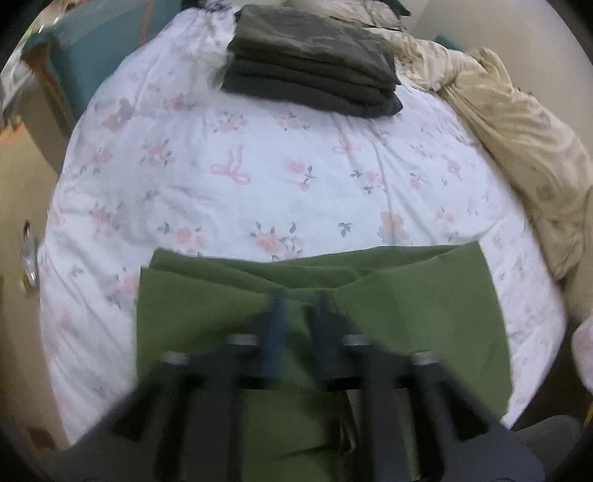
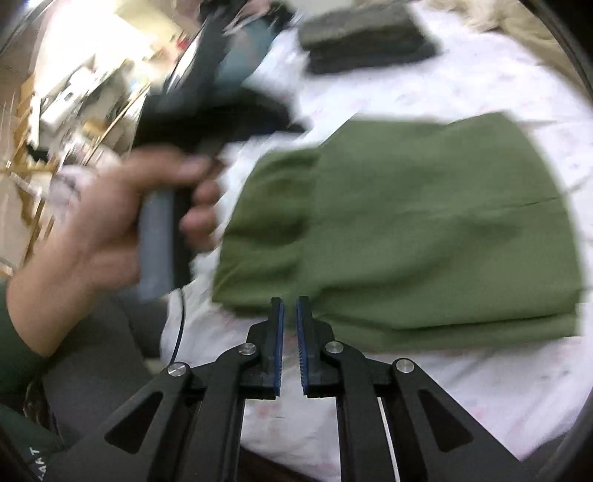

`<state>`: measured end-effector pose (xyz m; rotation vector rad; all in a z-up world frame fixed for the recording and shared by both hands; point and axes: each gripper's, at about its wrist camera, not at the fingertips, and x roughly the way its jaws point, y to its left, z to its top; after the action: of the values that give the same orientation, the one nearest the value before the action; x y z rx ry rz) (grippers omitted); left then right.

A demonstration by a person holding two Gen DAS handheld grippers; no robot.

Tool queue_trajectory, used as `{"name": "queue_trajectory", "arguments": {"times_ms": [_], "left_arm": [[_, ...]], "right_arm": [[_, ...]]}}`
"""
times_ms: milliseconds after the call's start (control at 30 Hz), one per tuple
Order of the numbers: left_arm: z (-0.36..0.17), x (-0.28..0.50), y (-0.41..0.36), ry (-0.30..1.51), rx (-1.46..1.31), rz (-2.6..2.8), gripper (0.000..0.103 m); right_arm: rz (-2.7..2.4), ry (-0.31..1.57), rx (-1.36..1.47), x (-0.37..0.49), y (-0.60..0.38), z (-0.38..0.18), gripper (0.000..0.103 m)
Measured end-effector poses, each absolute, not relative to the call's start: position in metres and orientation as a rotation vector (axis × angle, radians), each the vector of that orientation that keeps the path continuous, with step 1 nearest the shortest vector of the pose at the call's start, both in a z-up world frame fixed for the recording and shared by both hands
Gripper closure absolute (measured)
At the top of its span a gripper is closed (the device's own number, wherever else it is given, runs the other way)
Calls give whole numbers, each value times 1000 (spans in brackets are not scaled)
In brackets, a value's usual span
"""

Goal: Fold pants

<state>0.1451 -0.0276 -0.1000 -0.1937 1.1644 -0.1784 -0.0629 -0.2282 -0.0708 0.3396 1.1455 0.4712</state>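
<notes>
Green pants (image 1: 407, 315) lie folded into a thick rectangle on the floral bed sheet (image 1: 222, 167). My left gripper (image 1: 300, 302), blurred, hovers over their near middle with its fingers apart; the cloth shows behind the gap and nothing is pinched. From the right wrist, the pants (image 2: 426, 230) lie straight ahead in several layers. My right gripper (image 2: 290, 306) sits at their near left edge with only a narrow slit between its blue pads and nothing in it. To the left, a hand (image 2: 111, 222) grips the other gripper's grey handle above the sheet.
A stack of dark folded clothes (image 1: 315, 63) rests at the far end of the bed, also in the right wrist view (image 2: 363, 33). A crumpled beige duvet (image 1: 519, 137) lies along the right side. Teal furniture (image 1: 100, 48) and floor lie left of the bed.
</notes>
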Motion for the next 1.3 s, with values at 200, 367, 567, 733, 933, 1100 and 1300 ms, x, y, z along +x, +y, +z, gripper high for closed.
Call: {"name": "queue_trajectory", "arguments": {"times_ms": [200, 367, 567, 733, 933, 1100, 1300], "left_arm": [[-116, 150, -34, 1213, -264, -215, 40], [-129, 153, -57, 1248, -156, -252, 103], [-107, 158, -51, 1126, -117, -217, 103], [-103, 157, -36, 1121, -130, -170, 103], [-83, 129, -68, 1054, -117, -364, 87], [-87, 119, -87, 1061, 8, -345, 76], [-102, 127, -77, 1146, -1, -263, 67]], "right_arm": [[-81, 1095, 621, -57, -375, -81, 48], [-244, 1182, 908, -69, -424, -136, 48], [-233, 1284, 715, -58, -408, -158, 75], [-136, 1373, 750, -54, -389, -168, 72], [-228, 1163, 539, -55, -396, -109, 84], [-133, 1228, 565, -36, -386, -110, 87], [-123, 1458, 373, -47, -356, -115, 82]]}}
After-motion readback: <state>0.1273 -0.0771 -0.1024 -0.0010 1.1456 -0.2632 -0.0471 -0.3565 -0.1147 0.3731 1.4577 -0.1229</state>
